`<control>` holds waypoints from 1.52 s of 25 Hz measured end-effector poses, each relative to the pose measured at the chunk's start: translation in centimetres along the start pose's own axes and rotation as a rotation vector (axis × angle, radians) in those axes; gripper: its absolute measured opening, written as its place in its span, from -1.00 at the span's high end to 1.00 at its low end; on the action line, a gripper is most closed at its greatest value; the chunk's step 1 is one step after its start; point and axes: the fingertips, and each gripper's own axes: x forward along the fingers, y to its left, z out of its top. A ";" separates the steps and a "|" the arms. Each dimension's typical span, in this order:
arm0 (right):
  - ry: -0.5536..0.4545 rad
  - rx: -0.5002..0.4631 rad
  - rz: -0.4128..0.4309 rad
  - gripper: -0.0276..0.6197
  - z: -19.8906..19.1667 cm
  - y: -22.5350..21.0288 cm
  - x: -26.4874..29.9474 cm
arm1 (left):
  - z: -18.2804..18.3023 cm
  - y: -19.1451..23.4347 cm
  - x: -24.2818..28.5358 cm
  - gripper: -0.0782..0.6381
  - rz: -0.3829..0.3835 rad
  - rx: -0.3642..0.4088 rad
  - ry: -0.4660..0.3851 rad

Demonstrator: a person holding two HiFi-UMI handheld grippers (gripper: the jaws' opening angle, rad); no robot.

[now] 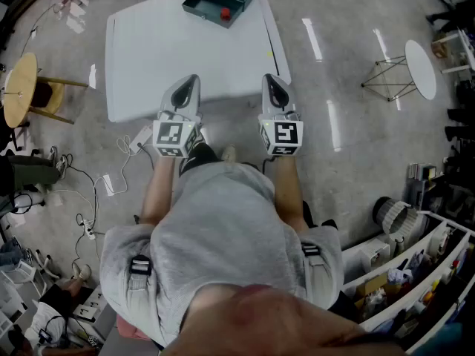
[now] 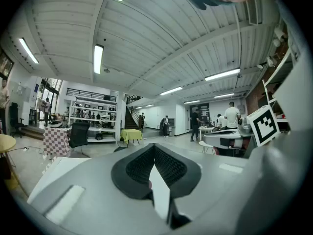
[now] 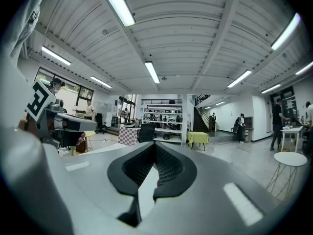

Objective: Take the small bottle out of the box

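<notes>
1. Closest to the head view is the person's grey-shirted torso. Both forearms reach forward toward the dark green box.
2. That box sits at the far end of the white bench, well apart from both tools. It lies flat and open on top, probably so its contents can be reached from above.
3. Inside the box, toward its near right corner, is a small red thing. It is too small to make out clearly, but it is most likely the small bottle.
4. Over the bench edge nearest the person, well short of the box, hovers the left gripper. Its jaws are pressed together with nothing between them.
5. Level with it, and equally far from the box, the right gripper has its jaws closed and empty too.
6. Both tools point level across the room rather than down at the box. I read this as a ready pose, with the reach not yet begun.
</notes>
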 end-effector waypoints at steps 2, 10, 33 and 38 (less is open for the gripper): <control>-0.004 -0.008 0.000 0.91 0.2 0.0 0.1 | 0.0 0.1 0.1 0.75 -0.001 0.005 -0.002; -0.023 0.024 0.034 0.91 0.6 -0.1 0.2 | 0.0 -0.4 0.3 0.75 -0.014 0.017 -0.016; 0.081 0.018 0.060 0.91 -1.7 0.1 12.2 | -2.4 7.1 8.5 0.75 -0.007 -0.013 0.073; 0.109 0.028 0.063 0.91 -2.4 0.0 15.9 | -3.6 9.1 10.9 0.75 -0.011 -0.026 0.112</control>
